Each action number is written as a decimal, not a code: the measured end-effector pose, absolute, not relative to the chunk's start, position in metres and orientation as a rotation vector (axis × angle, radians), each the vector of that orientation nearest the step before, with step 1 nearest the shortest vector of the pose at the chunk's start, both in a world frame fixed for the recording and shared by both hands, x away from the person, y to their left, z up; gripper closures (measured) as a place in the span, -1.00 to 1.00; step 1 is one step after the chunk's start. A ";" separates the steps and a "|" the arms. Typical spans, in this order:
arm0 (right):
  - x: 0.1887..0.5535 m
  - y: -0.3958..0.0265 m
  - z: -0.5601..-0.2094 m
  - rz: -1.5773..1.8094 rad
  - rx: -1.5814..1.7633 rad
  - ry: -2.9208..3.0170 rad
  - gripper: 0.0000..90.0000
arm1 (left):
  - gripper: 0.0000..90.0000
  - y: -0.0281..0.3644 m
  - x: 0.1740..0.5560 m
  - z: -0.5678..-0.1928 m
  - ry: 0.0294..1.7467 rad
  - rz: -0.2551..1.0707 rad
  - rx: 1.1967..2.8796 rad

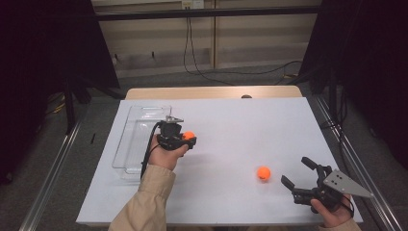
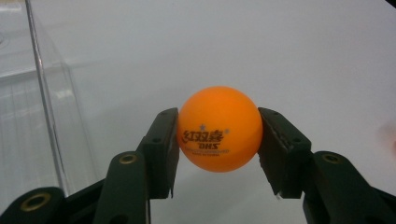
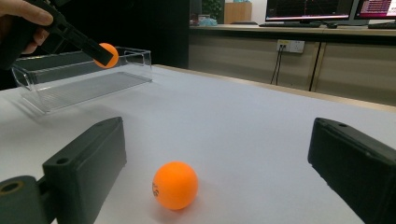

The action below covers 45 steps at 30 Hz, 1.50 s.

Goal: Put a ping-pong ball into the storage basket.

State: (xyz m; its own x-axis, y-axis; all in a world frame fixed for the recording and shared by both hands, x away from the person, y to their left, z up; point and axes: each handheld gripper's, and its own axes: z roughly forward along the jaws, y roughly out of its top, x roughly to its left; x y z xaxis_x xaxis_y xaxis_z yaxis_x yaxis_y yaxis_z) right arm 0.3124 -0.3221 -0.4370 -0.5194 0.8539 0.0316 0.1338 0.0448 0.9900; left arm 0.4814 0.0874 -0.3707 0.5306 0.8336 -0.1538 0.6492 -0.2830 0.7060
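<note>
holding an orange ball [image 2: 219, 129] between its two black jaws, the left gripper [image 1: 185, 139] is hanging above the table [image 1: 231, 120] just beside the clear plastic bin [image 1: 139, 139], which is lying along the table's left edge. the jaws are pressing the ball on opposite sides at about its widest part, the printed logo facing the camera, so the grip is looking centred and unlikely to squirt the ball out. the ball is raised about level with the bin's rim in the right gripper view, which is suggesting, as i am judging it, that it is being carried towards the bin to be dropped inside; the bin itself is looking empty from here. a second orange ball [image 1: 263, 173] is resting on the white surface towards the near right corner. the right gripper [image 1: 300, 179] is sitting low by that corner with its jaws spread wide and gripping nothing, pointed at this second ball, which is lying between and a little ahead of the jaw tips and apart from both. that wide stance is probably leaving room to slide around the ball without nudging it, since it would be rolling off easily on this smooth table.
</note>
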 end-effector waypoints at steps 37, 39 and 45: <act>0.313 -0.321 -0.437 1.533 1.005 1.719 -0.91 | 0.13 0.099 0.482 -0.352 1.186 0.323 2.075; 0.313 -0.321 -0.437 1.533 1.005 1.719 -0.91 | 0.13 0.100 0.482 -0.351 1.186 0.317 2.083; 0.313 -0.321 -0.437 1.537 1.009 1.716 -0.91 | 0.13 0.100 0.482 -0.350 1.190 0.311 2.073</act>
